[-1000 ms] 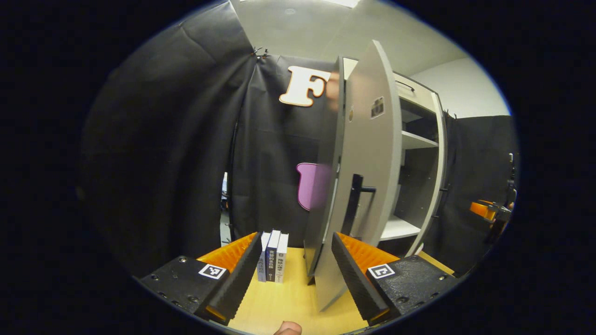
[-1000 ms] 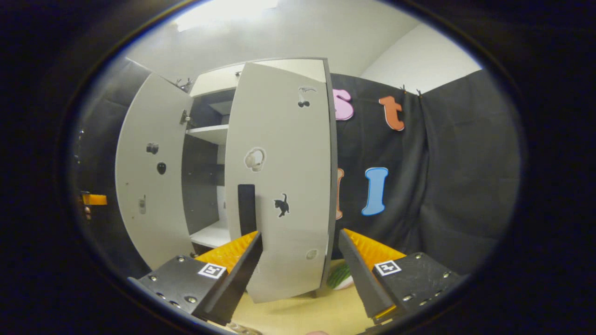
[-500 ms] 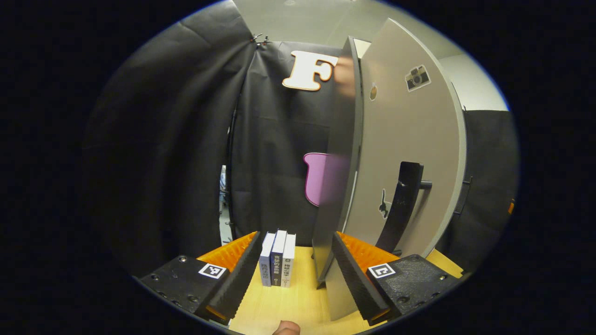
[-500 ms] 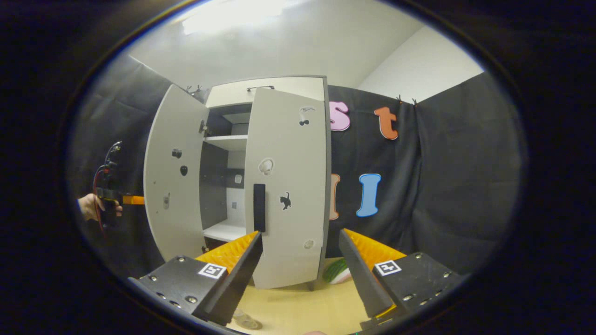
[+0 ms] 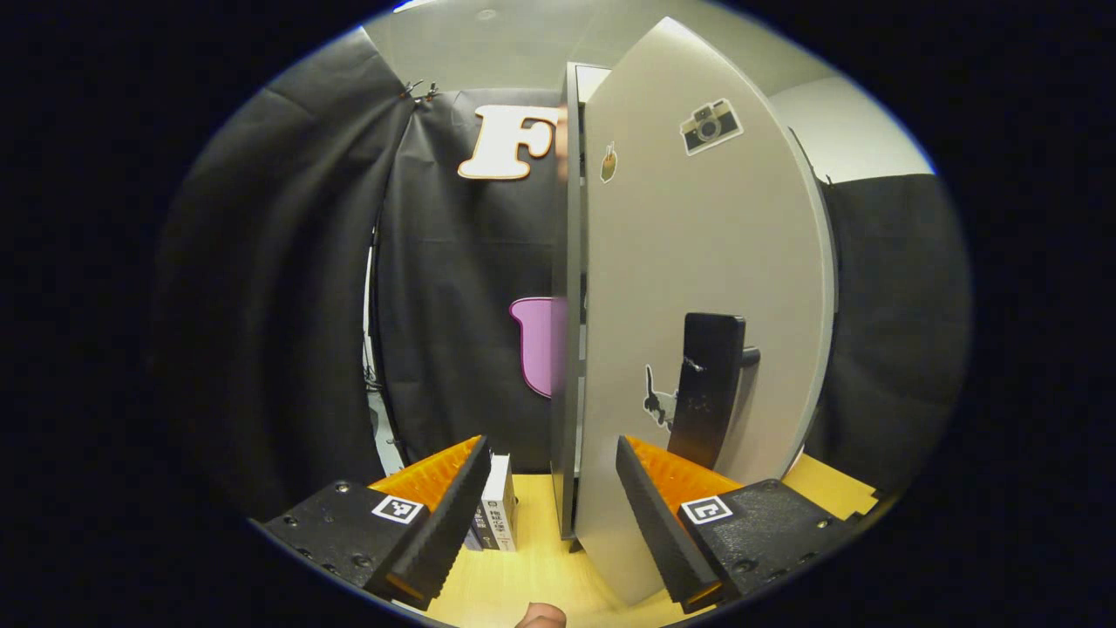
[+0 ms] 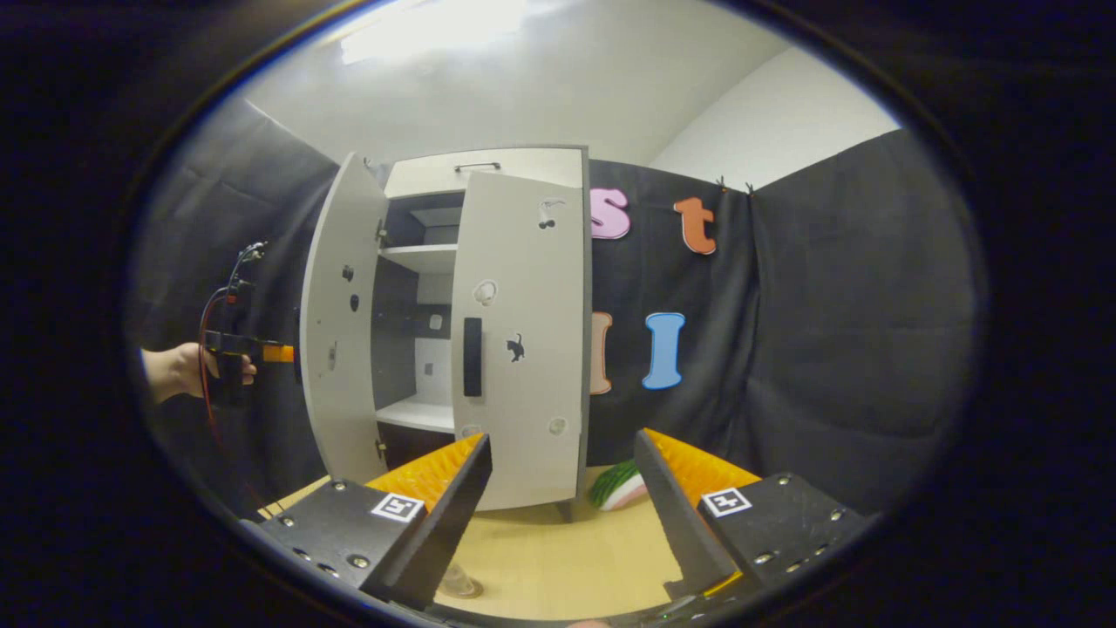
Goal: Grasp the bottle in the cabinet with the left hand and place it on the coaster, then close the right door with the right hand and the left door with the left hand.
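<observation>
In the right gripper view the grey cabinet [image 6: 488, 163] stands on the wooden table [image 6: 558, 558]. Its right door [image 6: 523, 366], with a black handle [image 6: 472, 356], lies close against the front. The left door [image 6: 336, 331] stands part open, showing bare shelves [image 6: 420, 257]. A hand holds my left gripper [image 6: 261, 352] against that door's outer face. In the left gripper view the left door [image 5: 697, 262] and its handle [image 5: 711, 384] loom close, and my left gripper [image 5: 549, 453] is open with the door's edge by its right finger. My right gripper [image 6: 562, 449] is open, holding nothing. A clear round thing [image 6: 458, 583] sits low, partly hidden.
A watermelon-slice toy [image 6: 619, 487] lies on the table right of the cabinet. Several books [image 5: 497, 515] stand upright on the table [image 5: 540, 567] left of the cabinet. Black cloth walls close in behind and to both sides.
The left door has swung toward shut under my left gripper. My right gripper has drawn back from the cabinet, and the right door looks smaller and farther off.
</observation>
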